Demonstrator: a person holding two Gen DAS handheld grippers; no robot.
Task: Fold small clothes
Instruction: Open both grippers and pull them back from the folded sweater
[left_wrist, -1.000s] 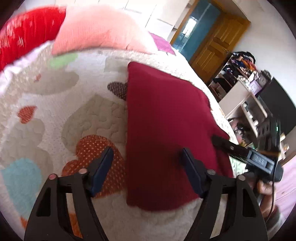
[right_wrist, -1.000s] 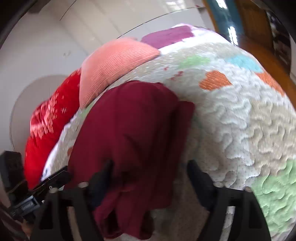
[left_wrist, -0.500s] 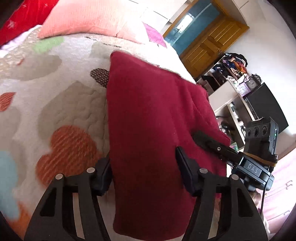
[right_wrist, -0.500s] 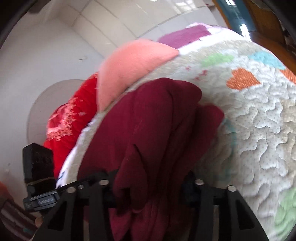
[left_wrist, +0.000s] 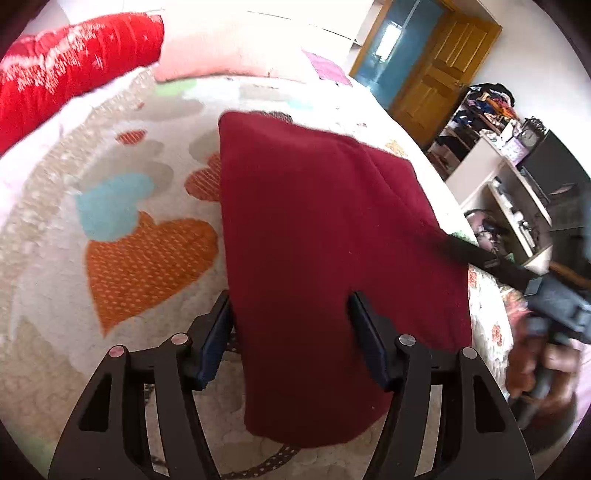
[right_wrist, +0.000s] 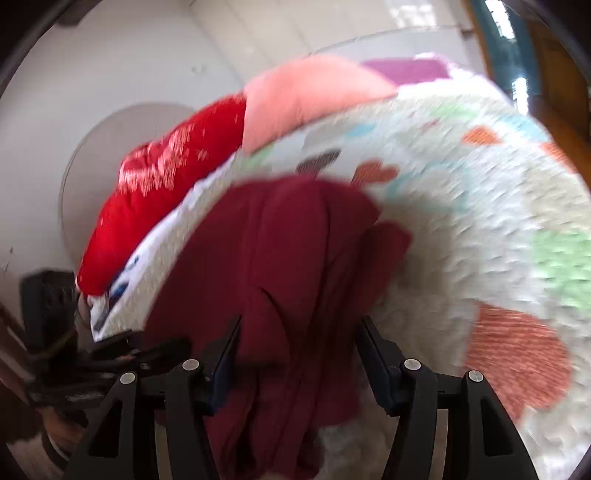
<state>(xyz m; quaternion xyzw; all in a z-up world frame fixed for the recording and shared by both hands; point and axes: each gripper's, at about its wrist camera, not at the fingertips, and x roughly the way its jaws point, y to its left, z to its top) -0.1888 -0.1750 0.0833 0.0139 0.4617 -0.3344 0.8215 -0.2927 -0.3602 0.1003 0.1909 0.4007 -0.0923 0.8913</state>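
Left wrist view: the left gripper (left_wrist: 291, 325) has its jaws spread wide, one at each side of the near end of a dark red garment (left_wrist: 325, 236) that lies folded flat on the heart-patterned quilt (left_wrist: 147, 258) of a bed. The cloth runs from 6 o'clock up toward 12. A red pillow (left_wrist: 70, 70) sits at 10 o'clock, a pink pillow (left_wrist: 229, 55) at 12. At 3 o'clock the right gripper (left_wrist: 491, 262) touches the garment's right edge. A wooden door (left_wrist: 439, 74) and shelves (left_wrist: 517, 192) stand at 2 o'clock.

Right wrist view, blurred: the right gripper (right_wrist: 297, 354) has its jaws apart with bunched dark red garment (right_wrist: 280, 266) between them; whether they pinch it I cannot tell. The left gripper (right_wrist: 140, 350) shows at 8 o'clock.
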